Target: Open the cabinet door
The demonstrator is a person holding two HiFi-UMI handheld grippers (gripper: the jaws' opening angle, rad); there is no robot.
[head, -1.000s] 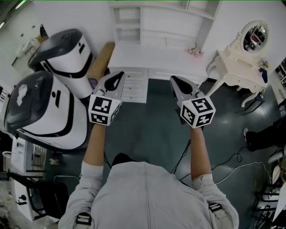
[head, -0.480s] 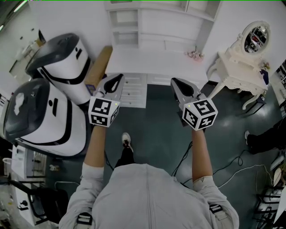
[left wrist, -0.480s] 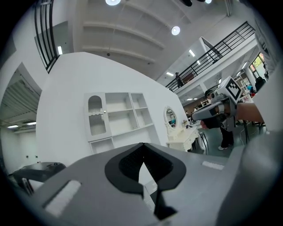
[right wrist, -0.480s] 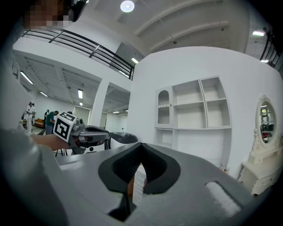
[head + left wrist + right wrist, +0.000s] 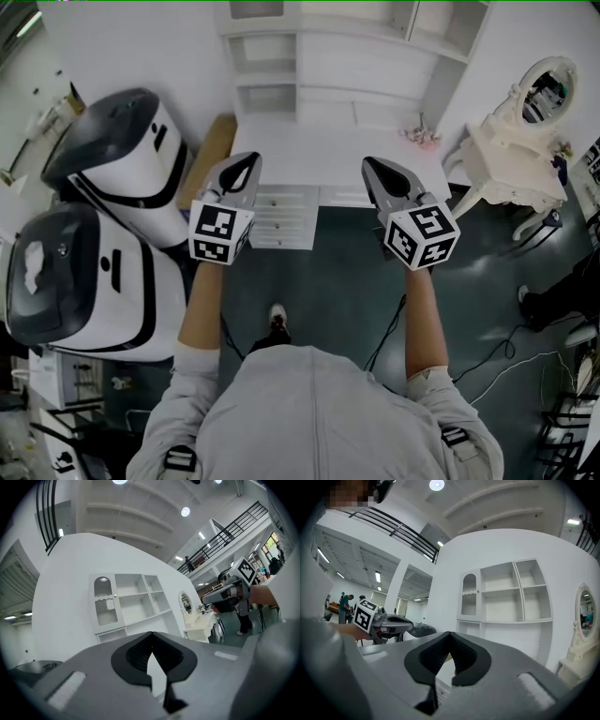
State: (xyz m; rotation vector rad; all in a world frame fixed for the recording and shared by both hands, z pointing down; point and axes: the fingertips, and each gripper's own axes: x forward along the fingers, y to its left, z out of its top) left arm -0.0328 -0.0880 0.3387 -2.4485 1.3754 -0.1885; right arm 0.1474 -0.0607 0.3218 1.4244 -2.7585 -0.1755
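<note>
Both tools clenched on nothing — left tool (image 5: 246, 161) and right tool (image 5: 373, 164) point level at the white shelf unit (image 5: 309, 56), well short of it. Cabinet door (image 5: 104, 601) sits in the unit's upper-left bay — arched, slatted panel, small knob (image 5: 115, 595) on its right edge. Probably light and free-swinging. Knob looks small and slick: pinch it squarely, pull straight out.

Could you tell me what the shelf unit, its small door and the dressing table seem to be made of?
Shelf unit: likely painted wood or board, matt white; flat panels, no grain visible.
Small door: same white frame, with a greyish ribbed insert, perhaps fluted glass or slats; unclear which.
Dressing table: cream-white carved wood or moulded resin, given its curved legs and scrolls.
</note>
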